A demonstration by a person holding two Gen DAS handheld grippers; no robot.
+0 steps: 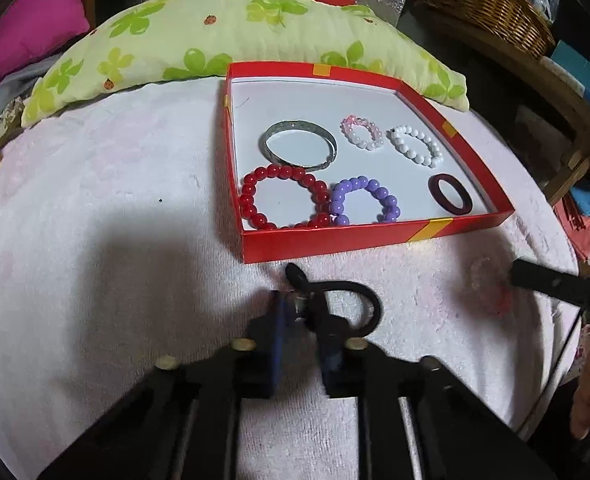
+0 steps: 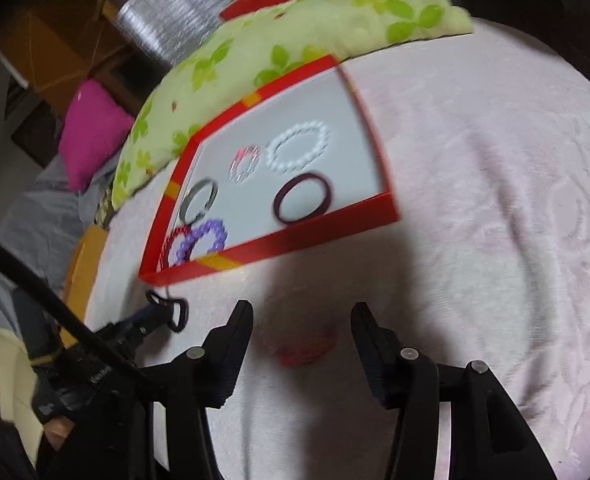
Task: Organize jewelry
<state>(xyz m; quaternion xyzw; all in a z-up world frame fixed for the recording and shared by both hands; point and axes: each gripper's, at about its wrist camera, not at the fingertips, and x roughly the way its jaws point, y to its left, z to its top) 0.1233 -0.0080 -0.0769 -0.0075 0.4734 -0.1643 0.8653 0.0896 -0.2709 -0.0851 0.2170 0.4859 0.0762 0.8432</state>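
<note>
A red box (image 1: 335, 242) with a white floor holds a silver bangle (image 1: 300, 148), a red bead bracelet (image 1: 283, 200), a purple one (image 1: 365, 200), two white bead ones (image 1: 417, 146) and a dark ring (image 1: 450, 199). In front of it my left gripper (image 1: 299, 304) is shut on a black cord loop (image 1: 296, 275) lying on the pink towel. In the right wrist view my right gripper (image 2: 301, 316) stands open over a blurred translucent red bracelet (image 2: 303, 346) on the towel, its pads off the bracelet. That bracelet (image 1: 489, 288) also shows by a right gripper finger (image 1: 551, 280).
A green flowered pillow (image 1: 199, 40) lies behind the box, with a magenta cushion (image 1: 31, 20) at the far left. A wicker basket (image 1: 495, 4) and wooden furniture stand at the right. The pink towel (image 1: 95, 200) spreads left of the box.
</note>
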